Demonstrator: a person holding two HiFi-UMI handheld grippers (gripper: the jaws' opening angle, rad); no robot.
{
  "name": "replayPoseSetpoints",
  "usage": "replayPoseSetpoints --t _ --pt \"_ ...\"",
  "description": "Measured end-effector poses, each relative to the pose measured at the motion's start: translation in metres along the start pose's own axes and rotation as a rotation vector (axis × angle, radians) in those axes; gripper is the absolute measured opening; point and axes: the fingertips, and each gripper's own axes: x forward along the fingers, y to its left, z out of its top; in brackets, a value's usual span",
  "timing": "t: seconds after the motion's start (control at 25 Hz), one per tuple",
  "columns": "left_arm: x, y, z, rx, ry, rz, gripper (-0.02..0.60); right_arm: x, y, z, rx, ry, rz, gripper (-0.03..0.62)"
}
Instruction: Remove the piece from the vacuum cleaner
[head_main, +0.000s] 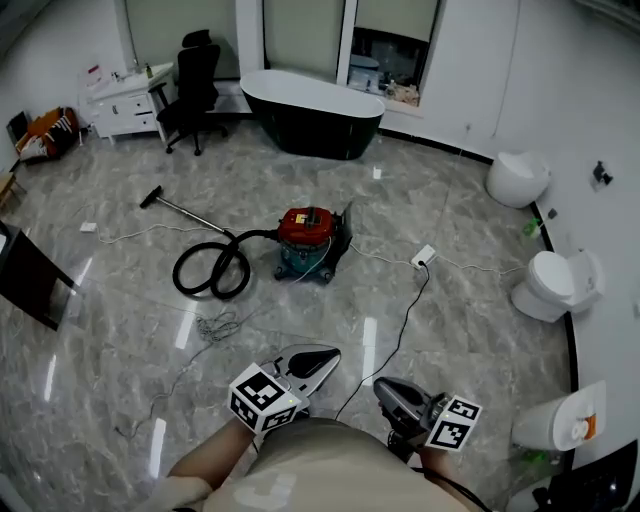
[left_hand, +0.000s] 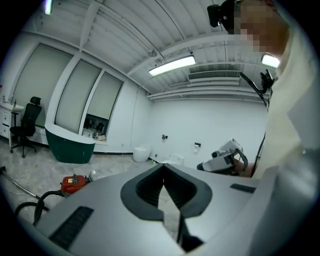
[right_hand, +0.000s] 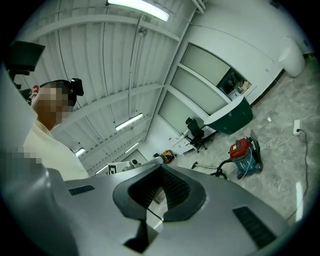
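Note:
A red and teal vacuum cleaner (head_main: 305, 240) stands mid-floor, several steps ahead of me. Its black hose (head_main: 212, 268) coils to its left and runs into a metal wand (head_main: 185, 211) with a floor nozzle (head_main: 151, 197). My left gripper (head_main: 325, 358) and right gripper (head_main: 385, 392) are held close to my body, far from the vacuum, both shut with nothing between the jaws. In the left gripper view the closed tips (left_hand: 163, 168) point across the room, with the vacuum (left_hand: 74, 183) low at the left. The right gripper view shows shut tips (right_hand: 161, 168) and the vacuum (right_hand: 245, 152) at the right.
A dark bathtub (head_main: 312, 112) stands behind the vacuum, with an office chair (head_main: 190, 90) and a white desk (head_main: 125, 100) at the back left. Toilets (head_main: 555, 285) line the right wall. A power strip (head_main: 423, 256) and its black cable (head_main: 400, 330) lie on the floor towards me.

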Motion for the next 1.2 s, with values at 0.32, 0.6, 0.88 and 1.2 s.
replayPoseSetpoints --t 0.32,0.6,0.88,1.2 --pt "-0.008 0.042 0.025 -0.073 -0.075 -0.114 0.005 0.037 -0.013 0.015 0.015 -0.072 -0.101 0.003" --pt "-0.021 0.081 0.024 -0.103 -0.107 -0.073 0.005 0.064 -0.024 0.015 0.008 -0.016 -0.135 0.003" --pt "-0.012 0.101 0.013 -0.078 -0.065 0.037 0.005 0.079 -0.044 0.020 0.016 0.045 -0.092 0.003" --pt "0.041 0.101 0.025 -0.053 0.014 0.137 0.005 0.072 -0.089 0.075 0.083 0.050 0.064 0.003"
